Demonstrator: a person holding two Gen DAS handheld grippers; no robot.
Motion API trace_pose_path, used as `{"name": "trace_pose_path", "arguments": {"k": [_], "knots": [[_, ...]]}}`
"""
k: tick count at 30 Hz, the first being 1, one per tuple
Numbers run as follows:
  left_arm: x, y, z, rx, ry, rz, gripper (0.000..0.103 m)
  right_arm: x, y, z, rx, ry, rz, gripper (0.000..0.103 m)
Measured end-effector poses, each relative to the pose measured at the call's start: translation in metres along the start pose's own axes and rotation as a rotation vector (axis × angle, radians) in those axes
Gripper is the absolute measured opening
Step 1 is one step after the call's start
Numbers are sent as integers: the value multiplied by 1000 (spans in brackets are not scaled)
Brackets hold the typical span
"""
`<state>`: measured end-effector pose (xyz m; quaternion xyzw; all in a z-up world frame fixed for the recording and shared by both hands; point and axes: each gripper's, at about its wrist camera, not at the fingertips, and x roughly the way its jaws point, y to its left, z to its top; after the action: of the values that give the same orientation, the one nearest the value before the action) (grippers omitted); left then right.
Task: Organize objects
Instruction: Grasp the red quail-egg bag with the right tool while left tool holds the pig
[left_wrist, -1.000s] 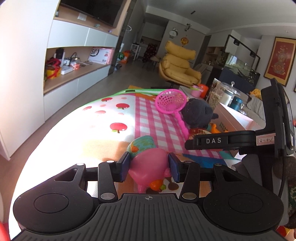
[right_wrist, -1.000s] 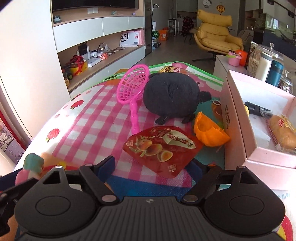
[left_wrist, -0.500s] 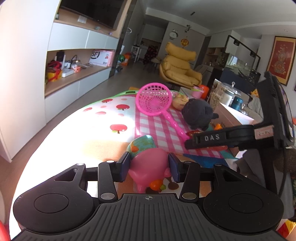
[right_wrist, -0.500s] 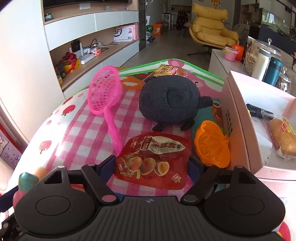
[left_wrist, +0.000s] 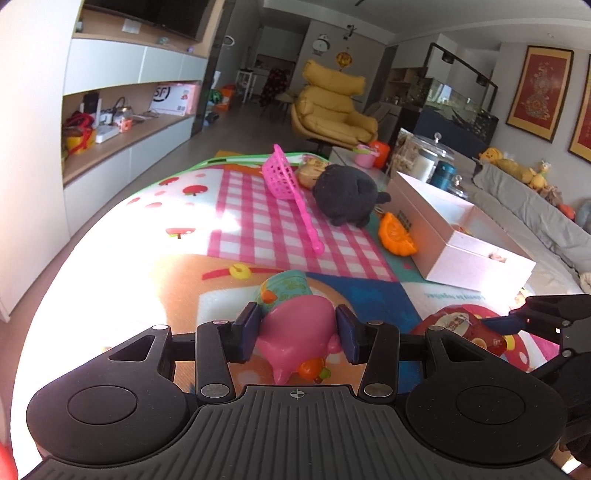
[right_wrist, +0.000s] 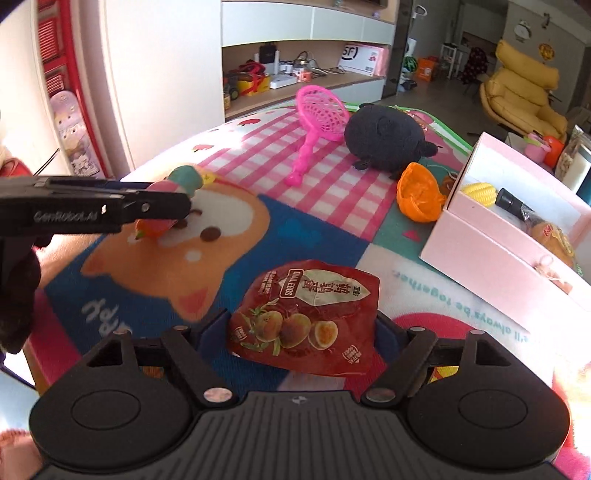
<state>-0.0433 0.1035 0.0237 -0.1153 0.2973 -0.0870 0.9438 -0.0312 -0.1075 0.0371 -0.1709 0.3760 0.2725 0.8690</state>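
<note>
My left gripper (left_wrist: 298, 328) is shut on a pink toy pig (left_wrist: 299, 332) with a teal top, held over the colourful play mat (left_wrist: 192, 273). It also shows from the side in the right wrist view (right_wrist: 162, 206). My right gripper (right_wrist: 301, 328) is shut on a red quail-egg snack pouch (right_wrist: 306, 314), lifted above the mat; the pouch shows at the right in the left wrist view (left_wrist: 461, 328). An open pink box (right_wrist: 491, 236) stands to the right, holding a toy corn (right_wrist: 478, 192), a dark bottle and a wrapped bun.
On the mat beyond lie a pink toy net (right_wrist: 317, 125), a black plush (right_wrist: 384, 140) and an orange plastic piece (right_wrist: 419, 192). Jars and a cup stand behind the box (left_wrist: 424, 158). A shelf unit runs along the left wall (left_wrist: 122, 122).
My right gripper has closed on the snack pouch, lifted it and pulled back toward me and to the right. The left gripper still holds the pig; its view has swung right.
</note>
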Motion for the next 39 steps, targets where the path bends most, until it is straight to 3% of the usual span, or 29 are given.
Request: {"name": "trace_pose_path", "arguments": {"k": [3,9,16,23,28,32,36,39], "knots": [[-1,-11,-4,6,21,-15,49,-11,-2,-14,-51,-26,-85,89],[0,-28,-6,46,49,-9,49,-24,-17,-35,-99,-78,-298,96],[4,-36,-3,75,71,23,49,-24,-32,-29,16,-77,-113,103],[3,-35,-4,69,73,27,49,5,-43,-3,314,39,9,103],[2,-32,-5,62,69,19,49,21,-24,10,267,45,-68,103],[2,-31,-5,55,65,18,49,27,-21,17,255,37,-68,103],[2,-32,-6,62,66,21,49,22,-19,15,208,15,-58,94],[1,-32,-5,60,66,23,49,14,-21,5,164,7,-41,94]]}}
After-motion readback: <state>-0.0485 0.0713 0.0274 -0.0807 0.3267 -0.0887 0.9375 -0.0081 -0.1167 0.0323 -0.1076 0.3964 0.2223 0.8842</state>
